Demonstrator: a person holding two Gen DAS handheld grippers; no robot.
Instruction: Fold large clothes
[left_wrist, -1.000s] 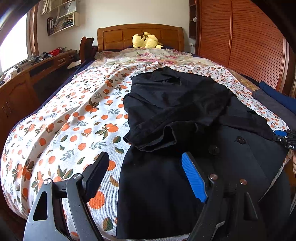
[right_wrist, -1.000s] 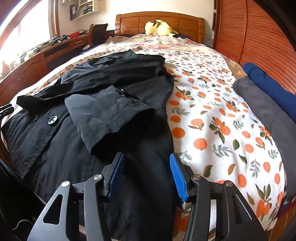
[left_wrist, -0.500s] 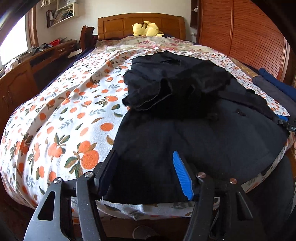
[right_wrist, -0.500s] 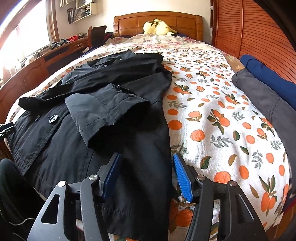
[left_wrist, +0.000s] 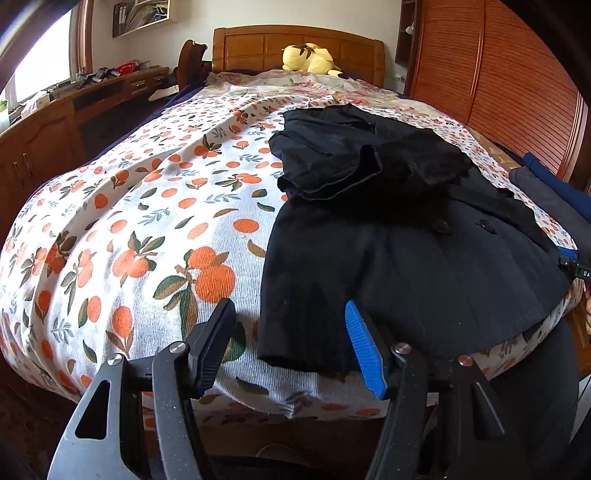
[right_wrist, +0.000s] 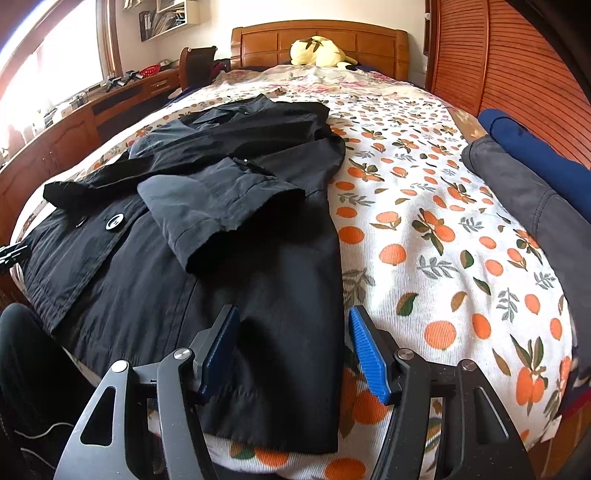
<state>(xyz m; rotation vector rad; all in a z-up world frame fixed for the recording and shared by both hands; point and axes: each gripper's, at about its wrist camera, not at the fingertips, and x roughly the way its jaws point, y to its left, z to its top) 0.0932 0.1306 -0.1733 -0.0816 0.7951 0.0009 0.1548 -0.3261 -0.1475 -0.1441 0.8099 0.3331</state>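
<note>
the black coat (left_wrist: 406, 258) lies spread on the bed, over the orange-print sheet (left_wrist: 147, 206), its hem at the foot edge nearest the cameras and its collar toward the wooden headboard (left_wrist: 295, 48). both sleeves are folded in across the chest, and two dark buttons show on the front panel.

the left gripper (left_wrist: 291, 347) stands open over the coat's lower left corner. the hem corner lies between its jaws; the blue pad is at the cloth's edge and the black one is over bare sheet, and neither pad presses the fabric. the right gripper (right_wrist: 293, 350) is over the coat's lower right hem. its jaws are opening, with the cloth between them: the left pad is over the fabric, the right one just at the coat's side edge by the sheet. i cannot tell if either pad touches the cloth; nothing is pinched.

around the coat: a yellow plush toy (left_wrist: 310, 59) rests against the headboard, well apart from the garment. on the bed's right side lie a grey garment (right_wrist: 528, 199) and a blue garment (right_wrist: 532, 147), side by side near the slatted wooden wardrobe (right_wrist: 517, 66). to the left a long wooden desk (left_wrist: 55, 122) runs under the window, cluttered on top. a dark-clothed leg of the person (right_wrist: 33, 362) shows at the foot of the bed.
</note>
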